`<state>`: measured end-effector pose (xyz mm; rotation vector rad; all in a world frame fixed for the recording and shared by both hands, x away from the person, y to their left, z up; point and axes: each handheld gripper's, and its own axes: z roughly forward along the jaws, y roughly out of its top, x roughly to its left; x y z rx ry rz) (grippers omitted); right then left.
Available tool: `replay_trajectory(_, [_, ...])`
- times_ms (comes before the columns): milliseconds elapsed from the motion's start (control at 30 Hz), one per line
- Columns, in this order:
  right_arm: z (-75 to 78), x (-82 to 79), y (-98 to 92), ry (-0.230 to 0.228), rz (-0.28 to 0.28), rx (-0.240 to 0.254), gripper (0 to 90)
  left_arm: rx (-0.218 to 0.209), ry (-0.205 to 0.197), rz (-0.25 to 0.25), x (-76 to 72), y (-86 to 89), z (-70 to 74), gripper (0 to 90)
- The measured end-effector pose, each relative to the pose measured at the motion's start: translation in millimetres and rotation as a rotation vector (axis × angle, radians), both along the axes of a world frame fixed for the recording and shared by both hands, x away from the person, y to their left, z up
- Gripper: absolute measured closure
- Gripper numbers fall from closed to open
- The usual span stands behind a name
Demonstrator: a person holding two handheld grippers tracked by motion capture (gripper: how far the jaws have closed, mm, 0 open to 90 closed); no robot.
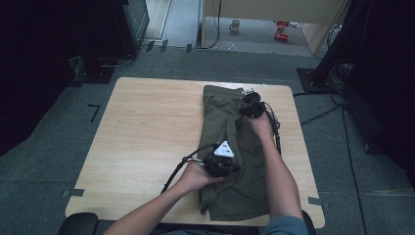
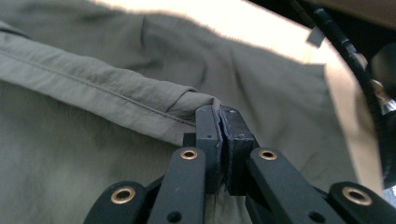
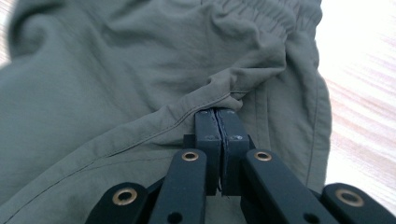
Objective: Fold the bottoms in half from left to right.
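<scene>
Olive green shorts (image 1: 230,147) lie on the right half of the wooden table (image 1: 147,137), waistband at the far end. My left gripper (image 1: 230,164) is low over the near part of the shorts, shut on a seamed fold of the fabric (image 2: 140,100), which its pads (image 2: 208,128) pinch at the tip. My right gripper (image 1: 250,108) is near the waistband at the far right, shut on a hemmed edge of the same shorts (image 3: 196,109). The elastic waistband (image 3: 261,14) shows beyond its jaws.
Bare wood lies left of the shorts (image 1: 142,127) and a narrow strip to their right (image 1: 293,142). Cables (image 1: 176,171) trail from both grippers. Beyond the table there are grey floor, dark stands and a mug (image 1: 235,25).
</scene>
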<state>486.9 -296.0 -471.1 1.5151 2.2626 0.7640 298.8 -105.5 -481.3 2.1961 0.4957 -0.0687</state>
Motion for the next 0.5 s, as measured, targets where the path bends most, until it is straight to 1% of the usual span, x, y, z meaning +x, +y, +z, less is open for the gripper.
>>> replay_trajectory(67, [-8.1,-2.3,-0.9,-0.023,-0.006,0.003,88.9,0.023,0.009,0.002,2.0,-0.6,-6.5,87.7])
replay_trajectory(100, [-11.1,-2.0,-1.0,-0.013,-0.006,0.000,88.9,0.043,0.010,0.002,3.0,-1.4,-9.8,87.7])
replay_trajectory(133, [-16.7,-1.1,-1.3,0.008,-0.015,0.004,88.7,0.066,0.004,0.003,3.7,-1.8,-13.0,87.7])
replay_trajectory(200, [-18.9,-0.8,-1.1,0.012,-0.014,0.002,88.7,0.108,0.006,-0.005,5.4,-1.3,-19.5,87.5])
replay_trajectory(233, [-20.8,-0.7,-0.5,0.018,-0.017,0.001,88.7,0.128,-0.001,-0.006,5.8,-0.6,-22.4,87.2])
replay_trajectory(267, [-22.2,-0.6,0.2,0.019,-0.021,0.002,88.7,0.136,-0.005,-0.007,6.3,0.9,-24.9,87.0])
replay_trajectory(300, [-22.9,-0.2,0.5,0.019,-0.023,0.003,88.7,0.121,0.003,-0.006,7.2,3.2,-26.5,86.9])
replay_trajectory(333, [-23.2,0.0,1.2,0.022,-0.028,0.008,88.8,0.116,0.015,0.000,8.5,5.0,-26.9,86.9])
replay_trajectory(367, [-23.3,0.2,1.8,0.023,-0.028,0.005,88.8,0.118,0.016,-0.002,9.6,6.7,-26.8,86.9])
replay_trajectory(500, [-24.2,-0.1,6.4,0.015,-0.023,-0.007,88.8,0.134,0.002,-0.015,14.3,19.1,-25.7,86.7])
